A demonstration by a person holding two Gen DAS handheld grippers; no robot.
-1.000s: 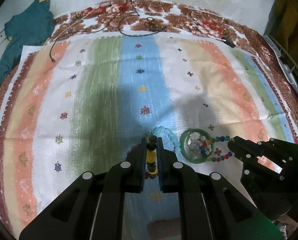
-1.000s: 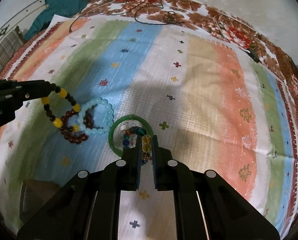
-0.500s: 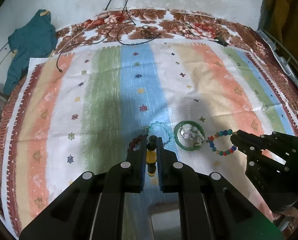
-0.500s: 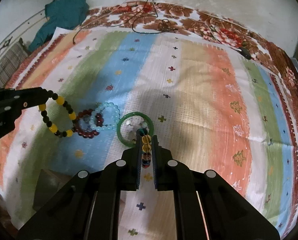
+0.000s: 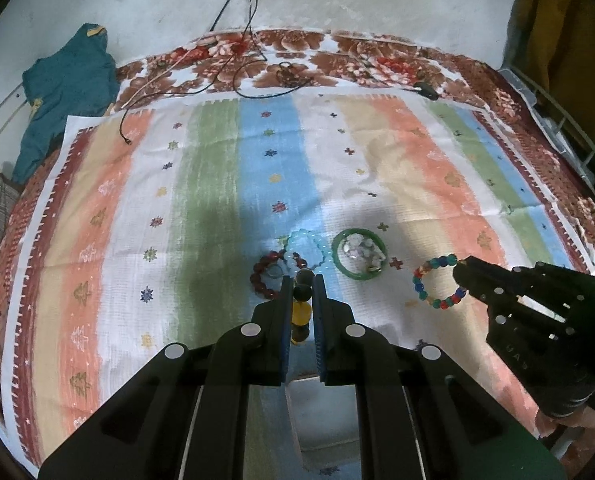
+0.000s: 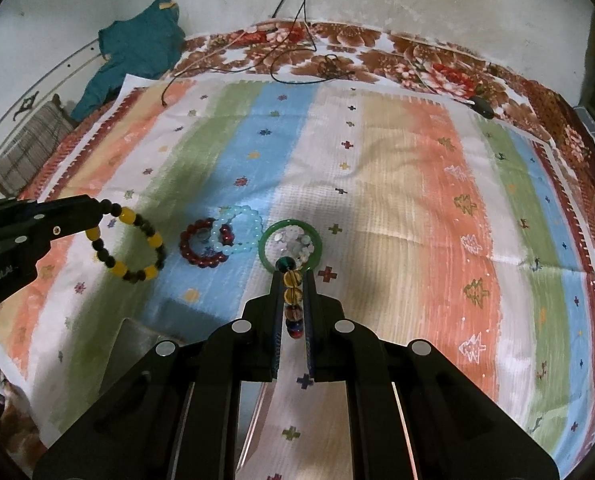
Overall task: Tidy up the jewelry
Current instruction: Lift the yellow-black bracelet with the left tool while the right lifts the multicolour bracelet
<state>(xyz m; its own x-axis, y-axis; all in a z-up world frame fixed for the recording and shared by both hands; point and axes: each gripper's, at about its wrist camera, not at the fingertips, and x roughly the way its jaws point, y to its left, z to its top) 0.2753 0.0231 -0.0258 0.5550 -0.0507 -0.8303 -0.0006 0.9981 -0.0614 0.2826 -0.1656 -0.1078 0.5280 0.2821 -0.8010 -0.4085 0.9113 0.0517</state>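
My left gripper (image 5: 300, 280) is shut on a black-and-yellow bead bracelet (image 5: 301, 312), which hangs in the air in the right wrist view (image 6: 131, 246). My right gripper (image 6: 291, 274) is shut on a multicoloured bead bracelet (image 6: 292, 300), which also shows in the left wrist view (image 5: 437, 280). On the striped cloth lie a dark red bead bracelet (image 6: 201, 244), a pale blue bead bracelet (image 6: 239, 230) overlapping it, and a green bangle (image 6: 291, 244) with small clear pieces inside.
A clear box (image 5: 321, 420) sits on the cloth just below both grippers. A teal garment (image 5: 65, 92) lies at the far left. Black cables (image 5: 233, 76) trail over the floral bedsheet at the back. A metal rack (image 5: 557, 120) stands at the right.
Both grippers have risen and pulled back from the cloth, each lifting its bracelet. The pile on the cloth looks smaller and farther away.
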